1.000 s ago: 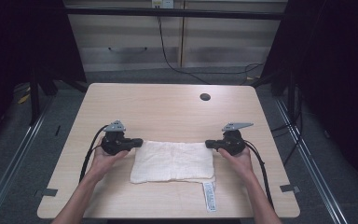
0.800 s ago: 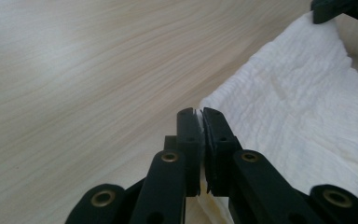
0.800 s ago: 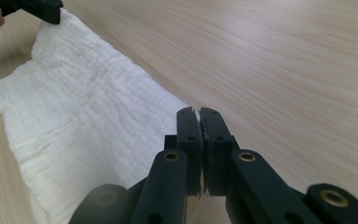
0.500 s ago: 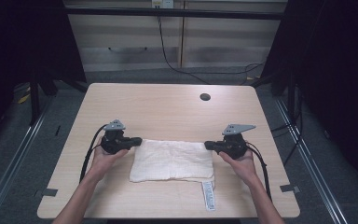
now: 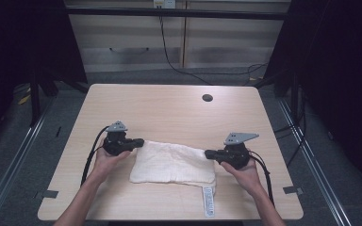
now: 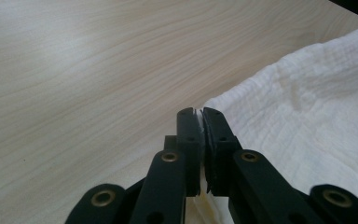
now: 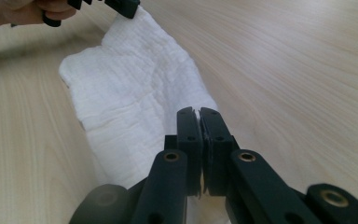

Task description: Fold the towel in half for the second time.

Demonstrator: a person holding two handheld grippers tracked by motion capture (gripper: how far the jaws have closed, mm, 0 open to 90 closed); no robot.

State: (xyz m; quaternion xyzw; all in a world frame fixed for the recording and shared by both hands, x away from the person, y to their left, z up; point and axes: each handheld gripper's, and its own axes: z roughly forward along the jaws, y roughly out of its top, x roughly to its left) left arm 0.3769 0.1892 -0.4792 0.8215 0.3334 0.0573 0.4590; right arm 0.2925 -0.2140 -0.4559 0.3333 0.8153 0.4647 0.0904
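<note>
A: Where is the white cloth (image 5: 173, 163) now?

B: It lies on the near half of the counter (image 5: 169, 110), spread between the two hands. Its far left corner and its far right corner are each pinched. A white label strip (image 5: 208, 201) lies at its near right edge, toward the counter edge.

A: And the left tongs (image 5: 140, 141)?

B: They are closed on the far left corner of the cloth. In the left gripper view, a thin white edge of fabric (image 6: 199, 113) sits between the two black jaws. The left hand (image 5: 104, 159) holds the tool low, close to the counter, and the tool points to the right.

A: The right tongs (image 5: 209, 153)?

B: Also closed on the cloth, at the far right corner; the right gripper view shows cloth (image 7: 135, 88) running away from the jaws toward the other tool (image 7: 121, 5). The right hand (image 5: 243, 171) holds its tool pointing left, and the cloth corner there looks a little raised. Both forearms come in from the near side.
</note>
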